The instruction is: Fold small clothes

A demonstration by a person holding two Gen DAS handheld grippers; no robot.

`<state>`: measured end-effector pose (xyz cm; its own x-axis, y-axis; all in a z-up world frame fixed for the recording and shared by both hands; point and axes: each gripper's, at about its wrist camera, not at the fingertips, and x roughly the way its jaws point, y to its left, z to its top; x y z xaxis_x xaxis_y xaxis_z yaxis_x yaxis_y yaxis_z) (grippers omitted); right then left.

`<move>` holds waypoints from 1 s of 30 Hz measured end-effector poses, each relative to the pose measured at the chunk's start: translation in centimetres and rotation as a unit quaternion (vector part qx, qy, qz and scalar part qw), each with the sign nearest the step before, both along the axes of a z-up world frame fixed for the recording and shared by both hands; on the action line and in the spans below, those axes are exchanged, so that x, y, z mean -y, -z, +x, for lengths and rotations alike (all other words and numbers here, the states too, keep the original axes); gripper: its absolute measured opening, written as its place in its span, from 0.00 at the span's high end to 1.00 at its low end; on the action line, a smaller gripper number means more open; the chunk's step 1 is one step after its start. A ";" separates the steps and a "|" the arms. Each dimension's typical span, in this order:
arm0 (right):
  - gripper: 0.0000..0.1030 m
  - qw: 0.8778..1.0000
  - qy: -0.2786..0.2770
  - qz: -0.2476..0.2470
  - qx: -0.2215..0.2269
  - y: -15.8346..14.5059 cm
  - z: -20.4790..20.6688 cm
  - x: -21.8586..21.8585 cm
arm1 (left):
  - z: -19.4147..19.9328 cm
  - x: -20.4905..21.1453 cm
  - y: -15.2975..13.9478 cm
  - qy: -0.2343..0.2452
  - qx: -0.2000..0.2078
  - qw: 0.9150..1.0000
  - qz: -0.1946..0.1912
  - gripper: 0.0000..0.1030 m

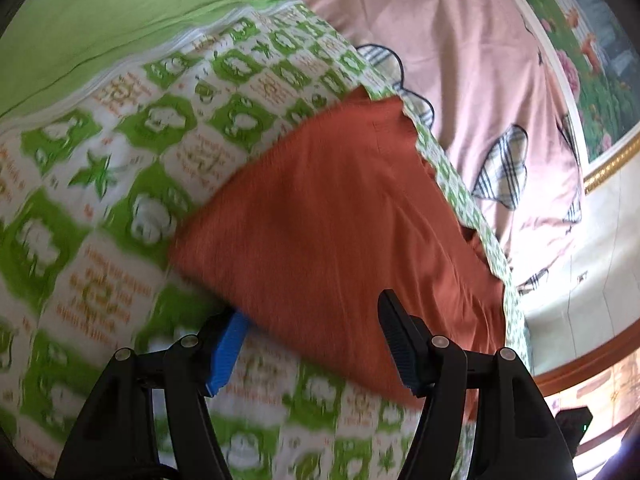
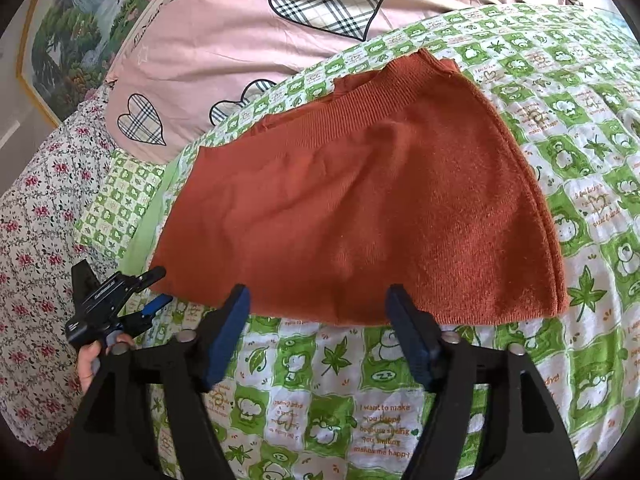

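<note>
Tongs (image 2: pixel 316 320) over "I want to make" quilt (image 2: pixel 380 420)

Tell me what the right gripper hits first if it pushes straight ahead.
Most likely the near edge of the rust-orange garment, lying just ahead of the open right gripper on the green patterned quilt; depth is uncertain.

A bed carries everything, its top spread with a green-and-white checked quilt (image 2: pixel 460 392) printed with small bears, leaves and orange lettering. Flat on this quilt lies a rust-orange knit garment (image 2: pixel 360 208), folded, its ribbed band toward the far side and its near edge just beyond the lettered squares. Past the quilt's far edge lies a pink cover (image 2: pixel 224 48) with plaid hearts, a plain light-green sheet (image 1: pixel 100 28) shows at one side, and a white sheet with small red flowers (image 2: pixel 36 216) lies along the other side.
</note>
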<state>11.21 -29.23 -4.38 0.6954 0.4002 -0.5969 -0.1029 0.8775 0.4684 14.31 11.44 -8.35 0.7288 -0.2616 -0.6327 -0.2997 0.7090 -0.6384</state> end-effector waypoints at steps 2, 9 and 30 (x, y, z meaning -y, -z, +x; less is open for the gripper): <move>0.23 1.000 0.003 -0.003 -0.005 0.0 0.3 0.1 | 0.8 -0.2 -0.1 -0.011 0.003 1.000 0.006 0.39; 0.23 1.000 0.010 0.011 -0.012 0.0 1.9 1.6 | 2.5 1.6 -2.4 0.004 0.030 0.997 0.072 0.88; 0.20 0.997 -0.039 0.065 -0.009 -2.8 10.3 5.5 | 4.1 25.1 -5.7 0.254 0.113 0.939 0.202 0.95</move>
<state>21.56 -34.76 -1.59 0.6486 0.5268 -0.5494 -0.1583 0.7994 0.5796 18.44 -13.66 -2.66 0.7025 -0.3837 -0.5994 0.2527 0.9218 -0.2939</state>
